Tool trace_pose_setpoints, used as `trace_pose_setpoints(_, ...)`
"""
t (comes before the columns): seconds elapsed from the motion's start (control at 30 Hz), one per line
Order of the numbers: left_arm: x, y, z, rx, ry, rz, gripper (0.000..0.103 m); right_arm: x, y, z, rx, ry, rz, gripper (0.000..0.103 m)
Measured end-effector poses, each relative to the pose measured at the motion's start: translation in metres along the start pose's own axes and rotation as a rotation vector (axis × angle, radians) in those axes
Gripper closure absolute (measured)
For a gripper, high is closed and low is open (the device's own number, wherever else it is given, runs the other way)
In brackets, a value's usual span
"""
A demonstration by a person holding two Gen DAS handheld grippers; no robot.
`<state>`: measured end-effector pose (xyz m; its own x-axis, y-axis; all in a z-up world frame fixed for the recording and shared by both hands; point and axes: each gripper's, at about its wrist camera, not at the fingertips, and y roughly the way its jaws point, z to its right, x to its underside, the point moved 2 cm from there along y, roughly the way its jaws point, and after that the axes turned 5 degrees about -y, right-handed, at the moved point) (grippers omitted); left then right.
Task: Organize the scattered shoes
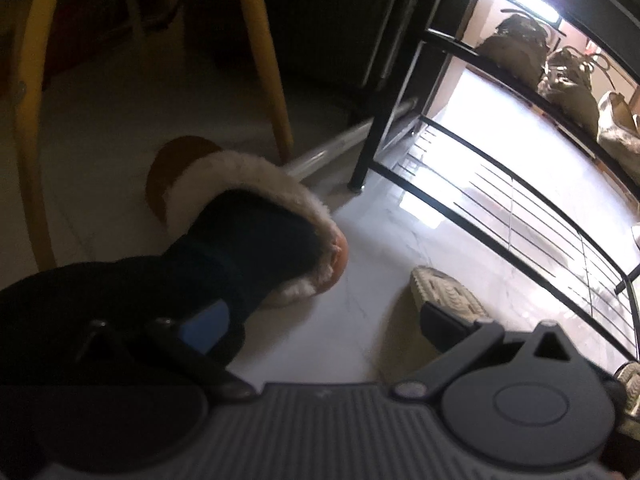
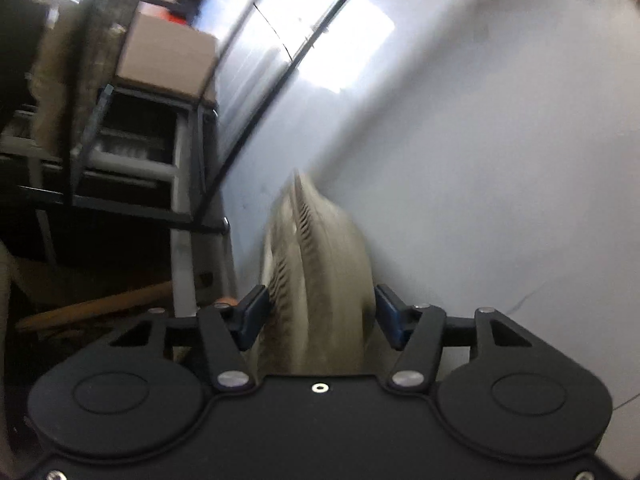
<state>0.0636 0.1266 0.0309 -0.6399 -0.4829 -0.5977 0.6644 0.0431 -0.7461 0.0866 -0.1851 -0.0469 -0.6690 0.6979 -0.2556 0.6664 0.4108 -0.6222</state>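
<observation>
Fur-trimmed brown suede slipper boot [image 1: 240,216] lying on its side at centre left of the left wrist view, dark opening turned toward the lens. Lower right of it, beige shoe with a ridged tread sole [image 1: 448,296], sole up. Both on glossy white floor tile [image 1: 380,240], bright with glare. Just behind the boot, yellow wooden chair legs [image 1: 272,60] rising to the top edge, and a chrome tube [image 1: 340,148] low along the floor. Farther, filling the right side, black metal shoe rack [image 1: 520,208] with slatted shelves; on its upper shelf at upper right, two olive-tan laced shoes [image 1: 516,48] side by side.

In the right wrist view, heavily blurred: pale grey floor [image 2: 480,160] across the right half, dark metal shelving frame [image 2: 120,160] at left, brown cardboard box [image 2: 168,56] on top of it toward the upper left.

Left gripper [image 1: 324,320] low over the tile, jaws spread wide, bare floor between them; left finger overlapping the boot's dark mouth, contact impossible to judge; right finger just in front of the beige sole.

Right gripper [image 2: 320,312] closed onto a pale cream shoe with a ribbed sole [image 2: 316,248], blue pads pressed on either flank, shoe pointing away up the centre of frame.
</observation>
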Motion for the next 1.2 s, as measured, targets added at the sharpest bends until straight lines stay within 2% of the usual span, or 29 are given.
trace_pose_setpoints(0.1,0.002,0.002,-0.001,0.01,-0.013,-0.026,0.001,-0.016,-0.032,0.0,0.041,-0.077,0.115,0.046)
trace_pose_setpoints(0.23,0.004,0.002,-0.002,0.013,-0.015,-0.028,0.001,-0.037,-0.064,0.003,0.118,-0.18,0.216,0.048)
trace_pose_setpoints(0.33,0.004,0.002,-0.002,0.004,-0.014,-0.02,0.001,-0.039,-0.078,-0.006,0.209,-0.356,0.282,0.05)
trace_pose_setpoints(0.43,0.004,0.004,-0.005,-0.009,-0.023,-0.023,0.001,-0.022,-0.078,-0.023,0.31,-0.649,0.312,0.05)
trace_pose_setpoints(0.47,0.005,0.005,-0.005,-0.012,-0.025,-0.025,0.001,-0.012,-0.076,-0.029,0.322,-0.745,0.327,0.05)
trace_pose_setpoints(0.5,0.005,0.006,-0.006,-0.016,-0.028,-0.028,0.001,0.003,-0.073,-0.039,0.335,-0.894,0.349,0.05)
trace_pose_setpoints(0.67,0.005,0.006,-0.007,-0.02,-0.03,-0.024,0.001,0.063,-0.06,-0.07,0.345,-1.405,0.403,0.049)
trace_pose_setpoints(0.73,0.005,0.004,-0.009,-0.021,-0.042,-0.019,0.001,0.085,-0.052,-0.077,0.328,-1.569,0.395,0.048)
trace_pose_setpoints(0.8,0.004,0.004,-0.011,-0.023,-0.055,-0.015,0.001,0.102,-0.045,-0.081,0.282,-1.671,0.317,0.044)
trace_pose_setpoints(0.83,0.003,0.003,-0.012,-0.024,-0.062,-0.012,0.001,0.111,-0.041,-0.082,0.248,-1.704,0.271,0.039)
trace_pose_setpoints(0.87,0.003,0.003,-0.012,-0.023,-0.064,-0.013,0.001,0.118,-0.039,-0.083,0.209,-1.718,0.236,0.027)
trace_pose_setpoints(0.93,0.002,0.003,-0.013,-0.021,-0.067,-0.015,0.001,0.128,-0.036,-0.082,0.137,-1.715,0.175,0.023)
trace_pose_setpoints(1.0,0.002,0.003,-0.013,-0.021,-0.063,-0.016,0.001,0.133,-0.033,-0.081,0.063,-1.684,0.074,0.016)
trace_pose_setpoints(1.03,0.002,0.004,-0.013,-0.023,-0.06,-0.017,0.001,0.136,-0.031,-0.079,0.051,-1.678,0.029,0.016)
trace_pose_setpoints(1.13,0.003,0.005,-0.011,-0.031,-0.044,-0.022,0.001,0.136,-0.024,-0.072,0.087,-1.643,-0.039,0.013)
trace_pose_setpoints(1.2,0.003,0.005,-0.01,-0.033,-0.04,-0.024,0.001,0.127,-0.016,-0.068,0.134,-1.568,-0.107,0.01)
